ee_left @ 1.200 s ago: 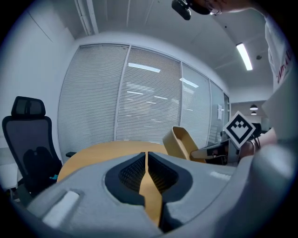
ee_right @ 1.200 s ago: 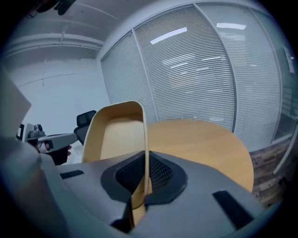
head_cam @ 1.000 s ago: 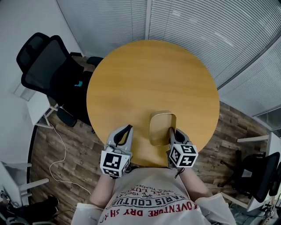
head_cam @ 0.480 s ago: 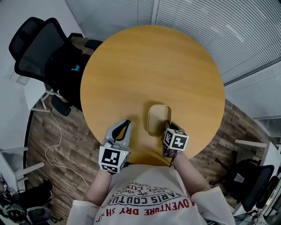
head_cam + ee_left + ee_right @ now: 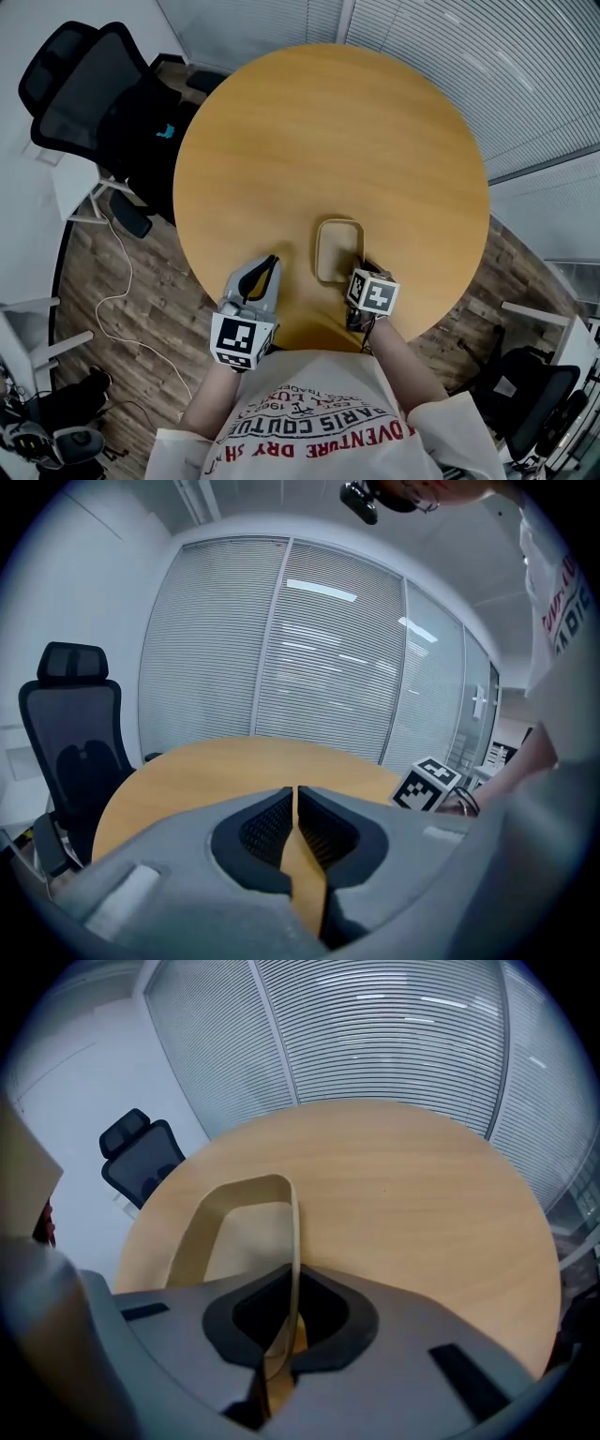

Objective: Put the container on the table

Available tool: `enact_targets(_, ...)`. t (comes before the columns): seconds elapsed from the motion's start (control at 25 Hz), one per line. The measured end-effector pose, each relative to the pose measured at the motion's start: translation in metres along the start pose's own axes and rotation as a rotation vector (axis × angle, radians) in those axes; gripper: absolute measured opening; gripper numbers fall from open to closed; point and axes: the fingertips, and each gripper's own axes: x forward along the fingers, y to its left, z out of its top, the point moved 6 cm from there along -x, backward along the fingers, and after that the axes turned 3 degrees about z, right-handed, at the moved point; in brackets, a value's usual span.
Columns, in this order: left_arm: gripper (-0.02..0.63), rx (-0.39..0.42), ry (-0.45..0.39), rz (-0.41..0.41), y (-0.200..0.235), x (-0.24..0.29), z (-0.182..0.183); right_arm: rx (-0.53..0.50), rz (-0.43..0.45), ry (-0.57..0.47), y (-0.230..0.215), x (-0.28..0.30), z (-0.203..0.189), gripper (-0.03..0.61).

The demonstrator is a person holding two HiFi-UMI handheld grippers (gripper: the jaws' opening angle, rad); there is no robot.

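Note:
A shallow, rounded rectangular container (image 5: 338, 249) in pale wood colour lies on the round wooden table (image 5: 328, 141), near its front edge. My right gripper (image 5: 362, 270) is shut on the container's near right rim (image 5: 292, 1241), the thin wall pinched between the pads. My left gripper (image 5: 270, 265) hangs over the table edge to the left of the container, shut with nothing in it. In the left gripper view its jaws (image 5: 295, 803) meet tip to tip, and the right gripper's marker cube (image 5: 426, 783) shows to the right.
A black office chair (image 5: 89, 98) stands left of the table with a second dark seat behind it. Slatted blinds (image 5: 525, 66) run along the far side. A white cable (image 5: 127, 300) trails across the wooden floor at left. Another chair (image 5: 530, 394) is at lower right.
Both grippers have come down towards the table. The container, held by the right gripper, has sunk with it and now lies flatter on the tabletop.

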Motion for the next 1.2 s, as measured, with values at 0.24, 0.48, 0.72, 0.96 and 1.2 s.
enact_targets(0.24,0.025,-0.003,0.006,-0.008,0.006,-0.004,-0.002,-0.01,-0.029,0.028,0.004,0.005,-0.003,0.015)
enact_targets(0.48,0.02,0.005,0.008,-0.044,-0.001,-0.005,-0.003,0.018,-0.038,-0.003,0.003,0.0,0.001,0.124)
enact_targets(0.72,0.011,0.02,-0.015,-0.061,0.0,-0.009,0.004,0.02,-0.034,-0.133,0.009,-0.026,0.019,0.153)
enact_targets(0.96,0.011,0.031,-0.043,-0.071,0.0,-0.016,0.011,-0.062,-0.041,-0.275,0.024,-0.065,0.037,0.104)
enact_targets(1.2,0.011,0.076,-0.092,-0.105,-0.008,-0.03,0.028,-0.084,0.001,-0.435,0.036,-0.118,0.045,0.009)
